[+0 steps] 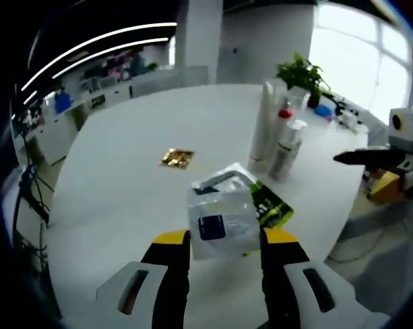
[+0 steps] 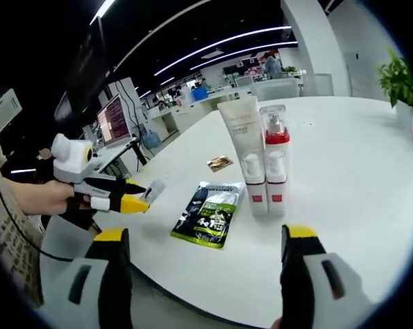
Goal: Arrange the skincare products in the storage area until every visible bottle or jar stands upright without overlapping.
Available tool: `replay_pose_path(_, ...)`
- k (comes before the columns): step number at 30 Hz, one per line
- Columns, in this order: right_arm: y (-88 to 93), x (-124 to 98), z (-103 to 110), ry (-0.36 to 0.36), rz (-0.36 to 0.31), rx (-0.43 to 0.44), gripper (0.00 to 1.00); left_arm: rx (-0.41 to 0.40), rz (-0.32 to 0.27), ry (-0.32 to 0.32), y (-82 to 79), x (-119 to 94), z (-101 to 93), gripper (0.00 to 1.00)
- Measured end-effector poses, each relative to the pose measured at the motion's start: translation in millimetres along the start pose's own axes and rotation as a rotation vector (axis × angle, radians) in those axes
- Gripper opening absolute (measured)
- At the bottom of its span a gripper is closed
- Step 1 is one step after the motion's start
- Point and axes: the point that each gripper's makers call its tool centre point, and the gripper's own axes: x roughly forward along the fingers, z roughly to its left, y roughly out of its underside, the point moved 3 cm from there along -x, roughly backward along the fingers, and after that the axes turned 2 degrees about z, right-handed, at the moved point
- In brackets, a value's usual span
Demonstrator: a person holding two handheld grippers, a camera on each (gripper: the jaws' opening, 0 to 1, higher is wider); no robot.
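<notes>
**Risk entry: loose pouches near a tight upright cluster**

On the white table (image 1: pixel 117 171), left gripper view: a clear plastic pouch (image 1: pixel 220 216) with a dark blue label lies flat just ahead of the left gripper (image 1: pixel 223 241), partly overlapping a green-and-black sachet (image 1: pixel 272 205). Jaws stand apart on either side of the pouch's near edge, closed on nothing. Beyond, well apart, stand a tall white tube (image 1: pixel 265 123), a red-collared pump bottle (image 1: pixel 283 120) and a small spray bottle (image 1: pixel 287 147), all upright and close together. A gold foil packet (image 1: pixel 177 158) lies alone. The right gripper (image 1: pixel 371 157) enters from the right, hanging clear of the bottles.

- Hazard: the pouch is thin and slack; a pinch at its edge may drag the sachet along or let the pouch slip.

Right gripper view: the tube (image 2: pixel 244 147) and pump bottle (image 2: pixel 275 157) stand touching or nearly so, between the right gripper's (image 2: pixel 203 240) widely parted, empty jaws. The sachet (image 2: pixel 210 212) lies flat beside them.

- Hazard: the cluster is top-heavy and crowded; a sideways brush would likely topple one bottle into its neighbour.
</notes>
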Motion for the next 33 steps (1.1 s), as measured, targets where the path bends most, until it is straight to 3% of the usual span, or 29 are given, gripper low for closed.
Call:
replay_pose_path(10, 0.1, 2.4, 9.1, -0.046, 0.011, -0.015, 0.89, 0.011, -0.015, -0.003, 1.6, -12.9, -7.5, 0.37)
replay_pose_path(18, -5.5, 8.1, 28.6, -0.127, 0.003, -0.034, 0.81, 0.019, -0.041, 0.002, 1.5, -24.6, -18.2, 0.37)
replay_pose_path(33, -22.7, 24.5, 78.3, -0.315, -0.101, 0.131, 0.5, 0.08, -0.116, 0.036, -10.4, -41.5, -40.6, 0.37)
